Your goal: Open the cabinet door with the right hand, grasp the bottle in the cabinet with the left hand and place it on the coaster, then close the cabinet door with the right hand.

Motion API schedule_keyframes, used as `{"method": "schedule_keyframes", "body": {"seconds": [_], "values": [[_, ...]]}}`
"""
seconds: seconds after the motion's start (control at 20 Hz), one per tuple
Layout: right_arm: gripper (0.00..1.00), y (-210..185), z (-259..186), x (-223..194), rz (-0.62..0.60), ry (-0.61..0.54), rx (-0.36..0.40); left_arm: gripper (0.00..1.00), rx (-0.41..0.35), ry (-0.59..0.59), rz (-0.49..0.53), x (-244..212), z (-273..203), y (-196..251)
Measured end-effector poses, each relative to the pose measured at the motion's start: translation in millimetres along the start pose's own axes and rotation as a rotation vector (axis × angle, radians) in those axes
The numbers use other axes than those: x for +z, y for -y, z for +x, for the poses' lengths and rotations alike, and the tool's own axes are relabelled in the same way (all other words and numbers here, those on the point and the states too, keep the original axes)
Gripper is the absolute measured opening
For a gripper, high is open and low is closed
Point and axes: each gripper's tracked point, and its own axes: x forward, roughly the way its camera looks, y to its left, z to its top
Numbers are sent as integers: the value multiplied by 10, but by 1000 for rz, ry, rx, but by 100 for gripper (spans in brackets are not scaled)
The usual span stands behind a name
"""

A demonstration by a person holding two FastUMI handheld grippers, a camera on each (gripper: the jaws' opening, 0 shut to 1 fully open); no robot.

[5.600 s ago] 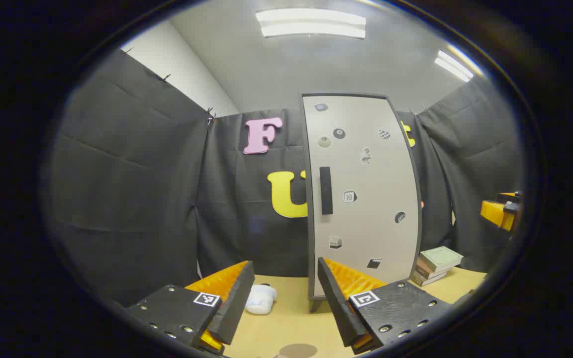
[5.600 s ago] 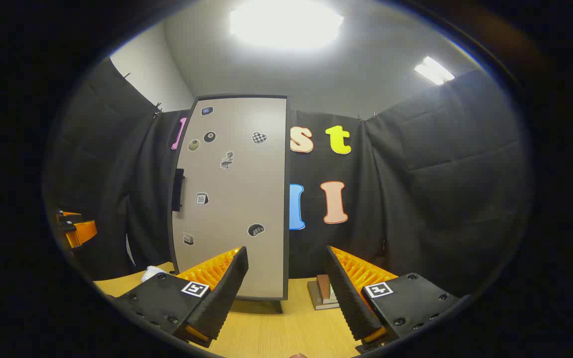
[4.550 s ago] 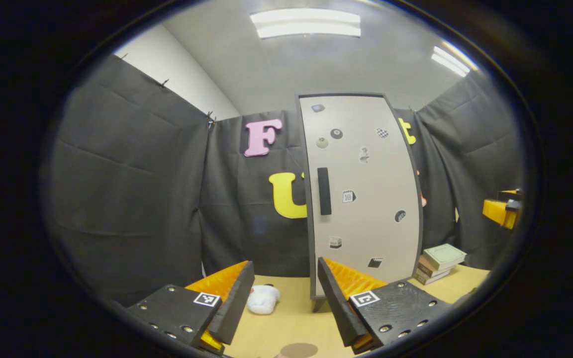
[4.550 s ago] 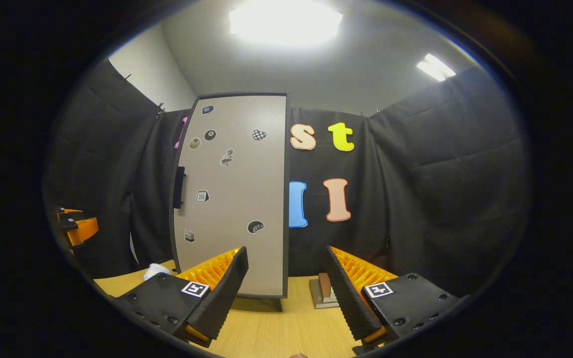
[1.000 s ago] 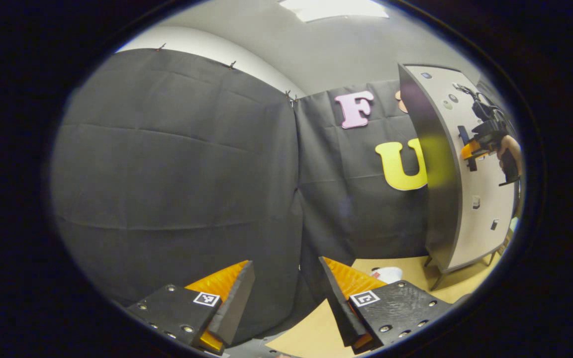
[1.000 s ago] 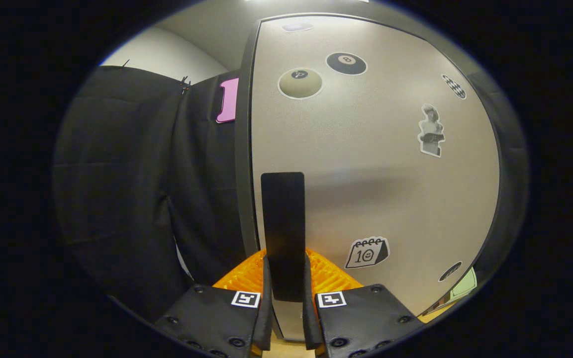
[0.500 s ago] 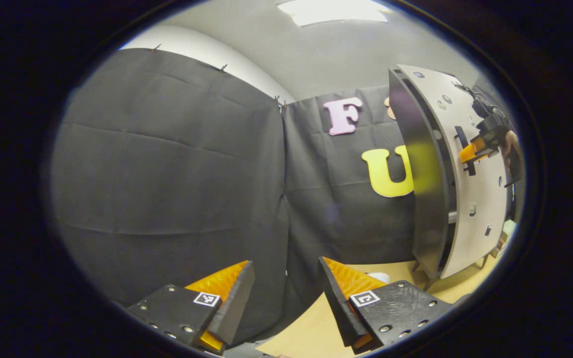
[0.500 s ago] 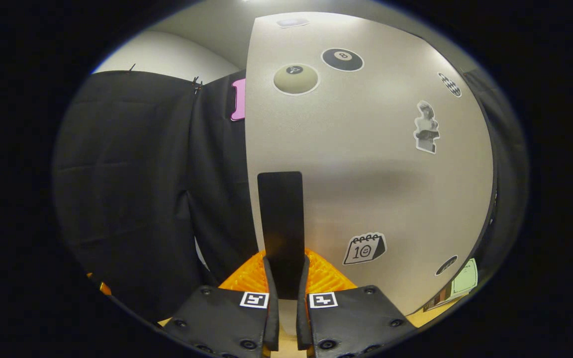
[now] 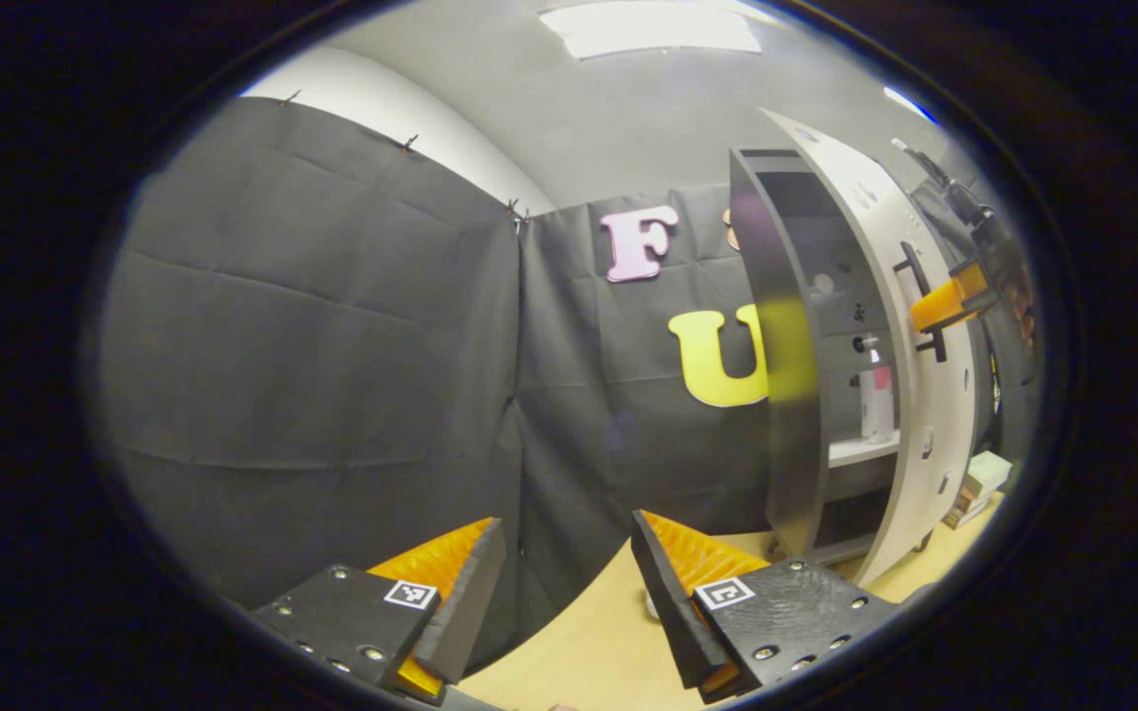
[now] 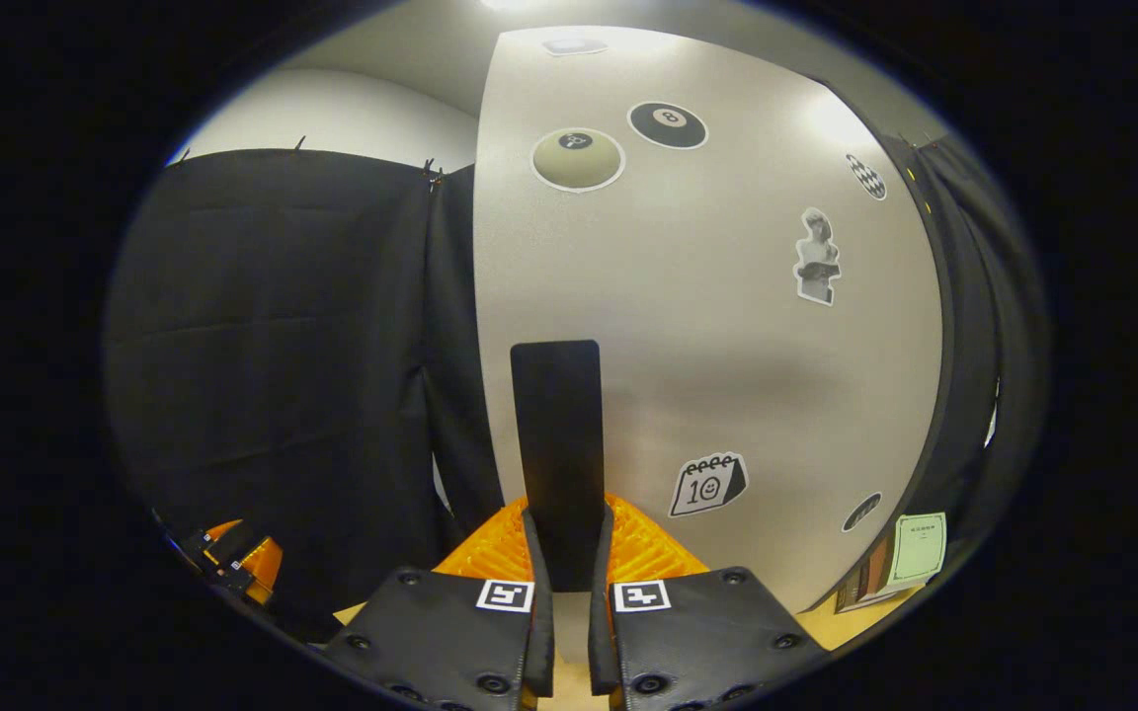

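Note:
In the right gripper view my right gripper (image 10: 564, 553) is shut on the black door handle (image 10: 557, 444) of the pale cabinet door (image 10: 727, 326), which carries stickers. In the left gripper view the grey cabinet (image 9: 786, 326) stands at the right with its door (image 9: 910, 395) swung partly out. A white bottle (image 9: 873, 395) with a pink label stands on the cabinet's shelf (image 9: 860, 451). The right gripper (image 9: 939, 304) holds the handle on the door's outer face there. My left gripper (image 9: 564, 583) hangs open over the table's left part, well short of the cabinet, with nothing between its fingers.
The wooden table (image 9: 589, 642) runs under the left gripper. A stack of books (image 9: 974, 484) lies right of the cabinet, seen again as books (image 10: 900, 568). The left gripper (image 10: 233, 558) shows low at the left. Black cloth walls close in behind and to the left.
The cabinet door has swung further open with my right gripper on its handle, so the shelf and the bottle now show. The left gripper view has turned right toward the cabinet.

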Motion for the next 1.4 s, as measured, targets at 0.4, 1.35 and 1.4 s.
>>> {"method": "schedule_keyframes", "body": {"seconds": [0.4, 1.35, 1.4], "values": [[16, 144, -192, -24, 7, -16, 111, 77, -87, 17, 12, 203, -201, 874], [15, 618, -661, -57, 4, -11, 87, 77, -319, 44, -21, 424, -401, 2714], [15, 645, -691, -55, -1, -10, 75, 77, -323, 44, -22, 438, -430, 2763]]}}
